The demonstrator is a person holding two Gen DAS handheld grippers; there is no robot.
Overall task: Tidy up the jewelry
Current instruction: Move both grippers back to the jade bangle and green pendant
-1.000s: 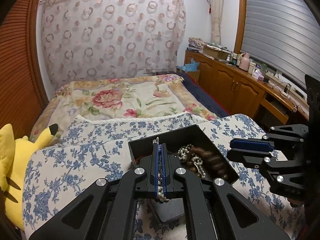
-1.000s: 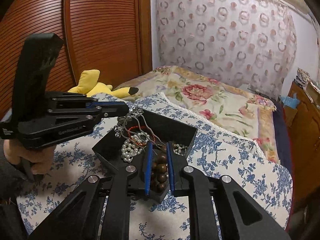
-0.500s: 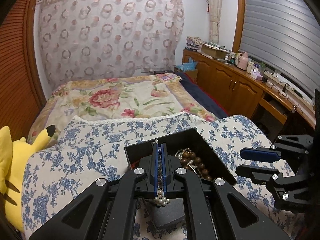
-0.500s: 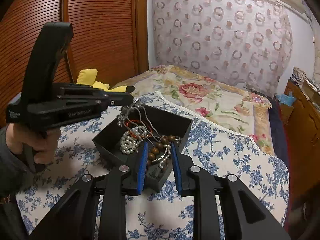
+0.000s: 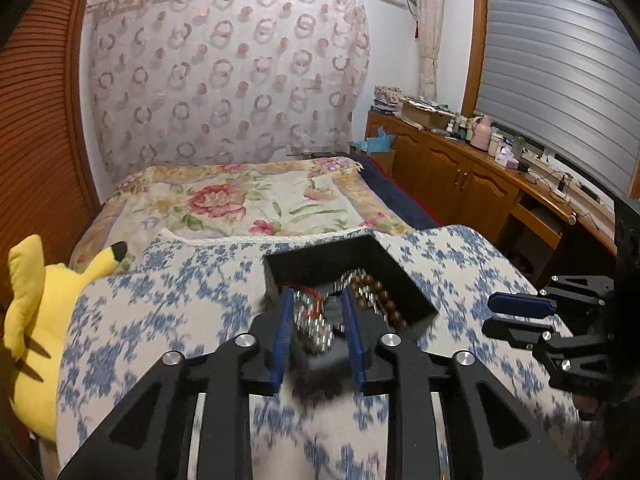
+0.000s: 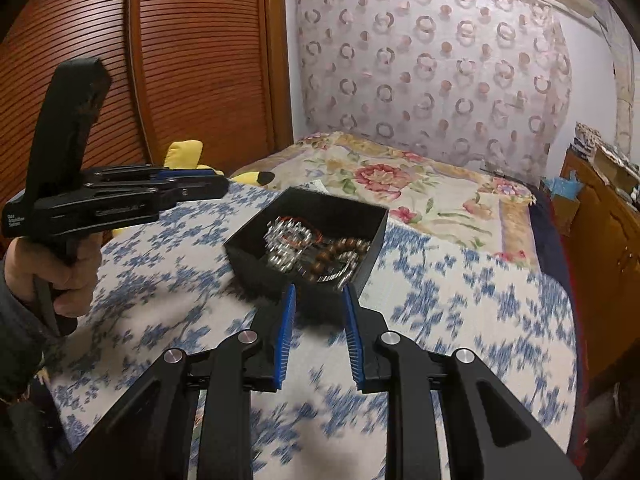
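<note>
Snagging worries us most: our left tongs hang open just above the black box, and the pearls, brown wooden beads and thin red cord lie heaped together, so pinching one strand could drag the others out. The box sits on the blue-flowered cloth, which may slip under a tug. Our right tongs are open and empty, just short of the box's near corner. Motion blur hides any clasps.
</note>
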